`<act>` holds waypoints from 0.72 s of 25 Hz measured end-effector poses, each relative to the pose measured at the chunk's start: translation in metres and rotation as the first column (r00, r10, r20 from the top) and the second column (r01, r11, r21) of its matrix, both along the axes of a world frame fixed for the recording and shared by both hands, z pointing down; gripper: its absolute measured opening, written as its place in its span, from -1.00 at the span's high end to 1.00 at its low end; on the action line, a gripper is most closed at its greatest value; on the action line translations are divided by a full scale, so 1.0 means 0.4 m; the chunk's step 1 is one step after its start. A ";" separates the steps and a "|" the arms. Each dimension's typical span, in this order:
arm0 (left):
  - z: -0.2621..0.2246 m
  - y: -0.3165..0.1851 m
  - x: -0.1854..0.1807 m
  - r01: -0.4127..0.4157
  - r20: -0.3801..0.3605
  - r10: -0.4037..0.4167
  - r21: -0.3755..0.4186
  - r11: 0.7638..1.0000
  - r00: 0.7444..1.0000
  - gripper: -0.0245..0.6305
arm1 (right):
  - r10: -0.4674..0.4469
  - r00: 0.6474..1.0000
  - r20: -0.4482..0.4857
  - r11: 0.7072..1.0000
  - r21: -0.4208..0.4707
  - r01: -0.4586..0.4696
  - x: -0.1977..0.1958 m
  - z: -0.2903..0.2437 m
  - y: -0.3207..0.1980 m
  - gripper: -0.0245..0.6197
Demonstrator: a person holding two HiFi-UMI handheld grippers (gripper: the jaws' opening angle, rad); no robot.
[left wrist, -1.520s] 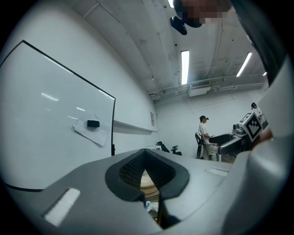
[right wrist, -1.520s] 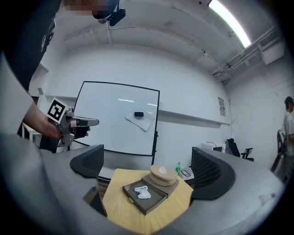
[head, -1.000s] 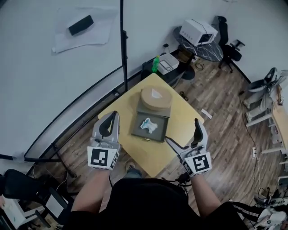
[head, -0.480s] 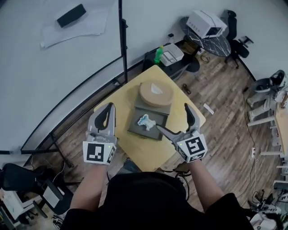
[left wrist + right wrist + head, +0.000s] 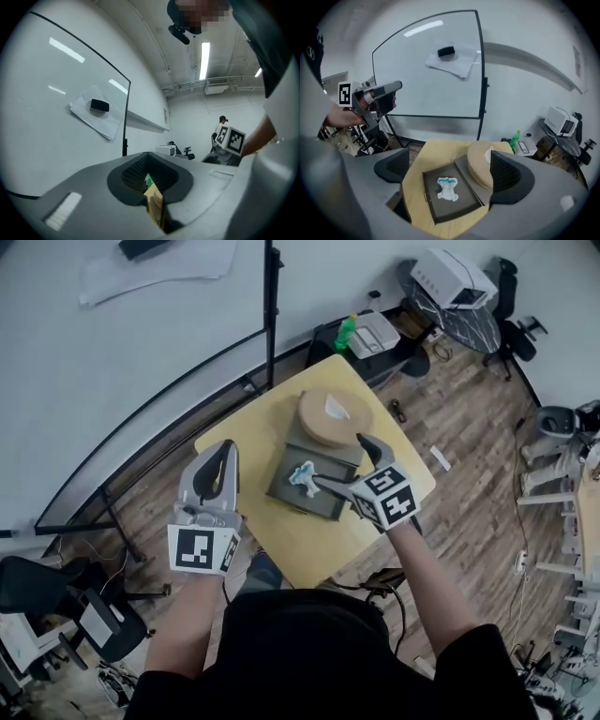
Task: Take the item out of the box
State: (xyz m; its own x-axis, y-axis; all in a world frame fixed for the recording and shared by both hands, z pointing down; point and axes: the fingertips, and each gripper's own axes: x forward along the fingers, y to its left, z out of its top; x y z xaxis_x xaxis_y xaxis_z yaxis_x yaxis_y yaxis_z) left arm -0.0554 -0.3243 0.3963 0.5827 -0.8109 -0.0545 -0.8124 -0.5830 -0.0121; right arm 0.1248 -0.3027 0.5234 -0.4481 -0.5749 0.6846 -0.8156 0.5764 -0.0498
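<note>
On the small yellow table (image 5: 375, 512) lies a dark open box (image 5: 302, 495) holding a white and blue item (image 5: 302, 474). A round tan lid (image 5: 335, 418) rests on the box's far part. My right gripper (image 5: 342, 463) hovers just over the box with its jaws wide apart and closing; the item (image 5: 447, 188) lies below and ahead of them in the box (image 5: 461, 206), untouched. My left gripper (image 5: 221, 454) is held off the table's left edge, shut, with nothing in it. The left gripper view shows those jaws (image 5: 150, 180) pressed together.
A whiteboard on a black stand (image 5: 272, 306) runs behind the table. Past the table's far corner stand a green bottle (image 5: 346, 332) and a white device (image 5: 375, 334). A round side table with a white machine (image 5: 453, 277) and office chairs (image 5: 520, 329) are at the right.
My right gripper has swung left and forward from the table's right side to over the box. The left gripper has stayed about where it was.
</note>
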 end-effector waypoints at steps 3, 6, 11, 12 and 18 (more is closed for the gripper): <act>0.027 -0.010 -0.006 0.009 -0.007 -0.010 -0.018 1.000 1.000 0.93 | -0.043 0.998 -0.054 0.989 -0.146 0.035 -0.019 0.083 -0.008 -0.78; 0.048 -0.017 -0.008 0.013 -0.006 -0.013 -0.031 0.999 1.000 0.93 | -0.083 0.992 -0.099 0.970 -0.237 0.058 -0.035 0.147 -0.015 -0.76; 0.076 -0.027 -0.023 0.029 -0.002 -0.029 -0.050 0.998 1.000 0.93 | -0.168 0.975 -0.143 0.924 -0.368 0.105 -0.075 0.240 -0.017 -0.76; 0.083 -0.030 -0.026 0.032 -0.002 -0.032 -0.055 0.998 0.999 0.93 | -0.183 0.972 -0.147 0.912 -0.395 0.112 -0.082 0.262 -0.014 -0.76; 0.114 -0.039 -0.028 0.041 0.001 -0.041 -0.074 0.996 0.999 0.93 | -0.235 0.954 -0.187 0.816 -0.571 0.089 -0.075 0.406 0.025 -0.73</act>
State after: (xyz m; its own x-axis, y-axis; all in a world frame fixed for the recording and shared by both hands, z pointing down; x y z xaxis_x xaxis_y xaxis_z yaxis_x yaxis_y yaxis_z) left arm -0.0666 -0.3401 0.4421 0.5490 -0.8358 0.0057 -0.8355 -0.5486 0.0303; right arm 0.0949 -0.2927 0.6860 -0.2820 -0.0018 0.9594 -0.7408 0.6358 -0.2165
